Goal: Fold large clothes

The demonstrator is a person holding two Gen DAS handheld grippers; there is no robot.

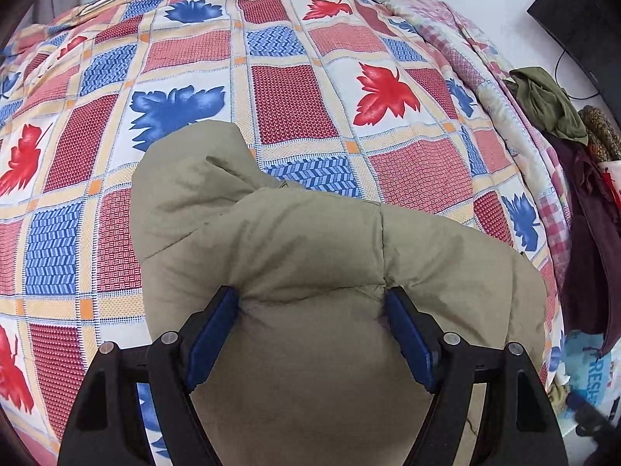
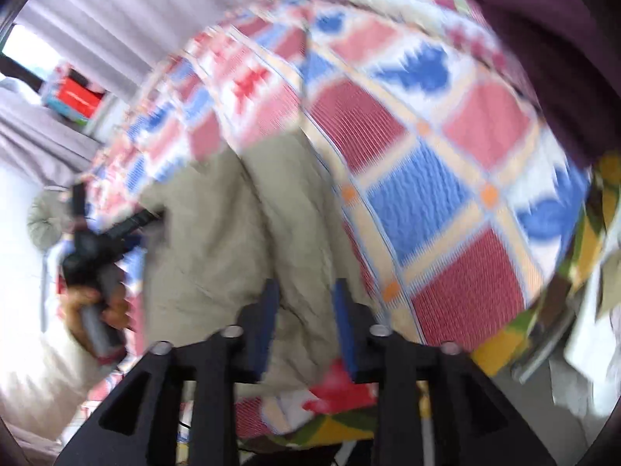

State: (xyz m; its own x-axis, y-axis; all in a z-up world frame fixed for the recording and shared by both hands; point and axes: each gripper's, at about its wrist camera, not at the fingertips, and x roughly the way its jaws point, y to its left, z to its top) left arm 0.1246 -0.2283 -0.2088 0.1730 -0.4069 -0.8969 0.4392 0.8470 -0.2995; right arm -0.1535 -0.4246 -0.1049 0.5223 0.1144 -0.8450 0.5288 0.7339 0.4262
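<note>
A khaki padded jacket point(image 1: 310, 256) lies on a bed with a red, blue and white leaf-patterned cover point(image 1: 295, 77). In the left wrist view my left gripper point(image 1: 312, 303) has its blue pads point(image 1: 211, 334) pressed into a thick puffy fold of the jacket, jaws wide around it. In the blurred right wrist view my right gripper point(image 2: 306, 299) is closed on a fold of the same jacket point(image 2: 217, 240) near the bed's edge. The left gripper also shows there at the left point(image 2: 116, 233), held by a hand.
A rolled quilt point(image 1: 465, 50) lies along the bed's right side. A pile of olive and maroon clothes point(image 1: 574, 147) sits to the right. A dark monitor point(image 1: 582, 7) stands at top right. Curtains point(image 2: 97, 19) hang behind the bed.
</note>
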